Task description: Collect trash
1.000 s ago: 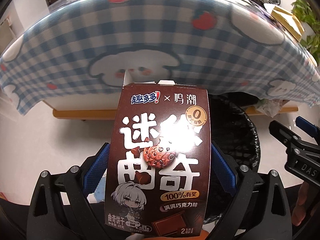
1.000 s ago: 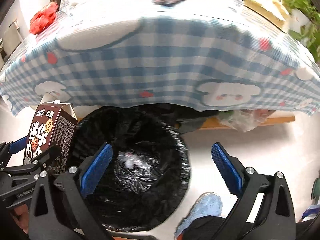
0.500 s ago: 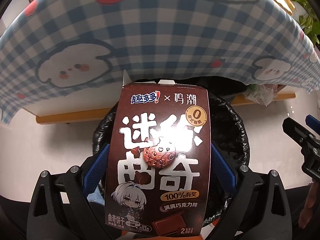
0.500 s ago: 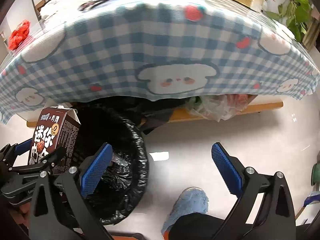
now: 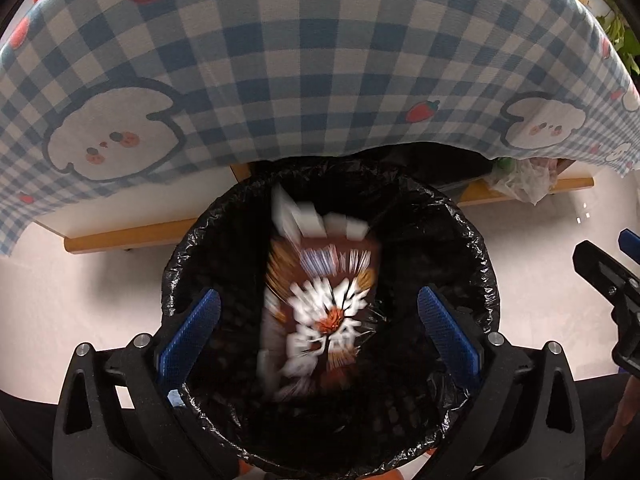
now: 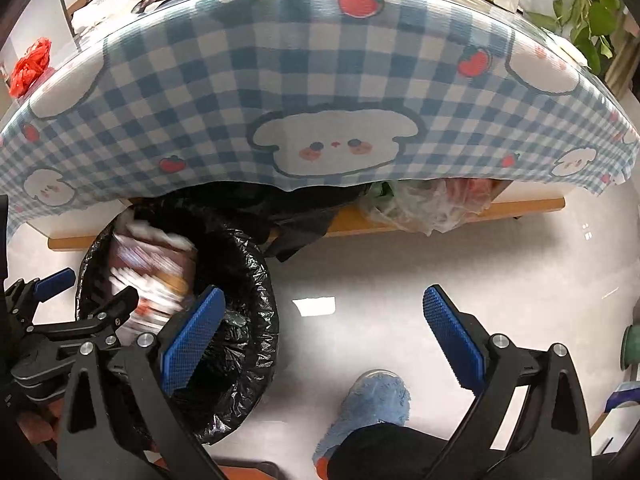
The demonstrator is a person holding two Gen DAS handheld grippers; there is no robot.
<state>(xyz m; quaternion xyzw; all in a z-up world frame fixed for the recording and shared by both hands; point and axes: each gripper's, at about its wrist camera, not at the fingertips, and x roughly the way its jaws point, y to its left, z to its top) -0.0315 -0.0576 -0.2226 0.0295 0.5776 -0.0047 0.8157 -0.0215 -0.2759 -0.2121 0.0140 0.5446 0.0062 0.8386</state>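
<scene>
Left wrist: box [image 5: 320,312] mid-air in bin [image 5: 188,248]

The bin [image 5: 472,240] mouth is wide open; the hanging tablecloth [image 5: 320,80] blocks above, and bare floor [image 6: 440,264] is free beside it

The brown cardboard cookie box [image 5: 320,312] inside the black-lined round trash bin [image 5: 180,264] is smeared by motion, so I cannot read its print; in my right wrist view the same box [image 6: 152,272] is blurred too, partly behind my left gripper [image 6: 86,294]; the bin's near rim is hidden behind my own fingers [image 5: 188,332]; beyond the bin, a crumpled clear plastic bag [image 6: 424,204] sits half under the blue checked tablecloth [image 6: 320,80], contents indistinct; right of the bin, a fuzzy blue slipper [image 6: 372,404] is part-covered by a dark trouser leg.
</scene>
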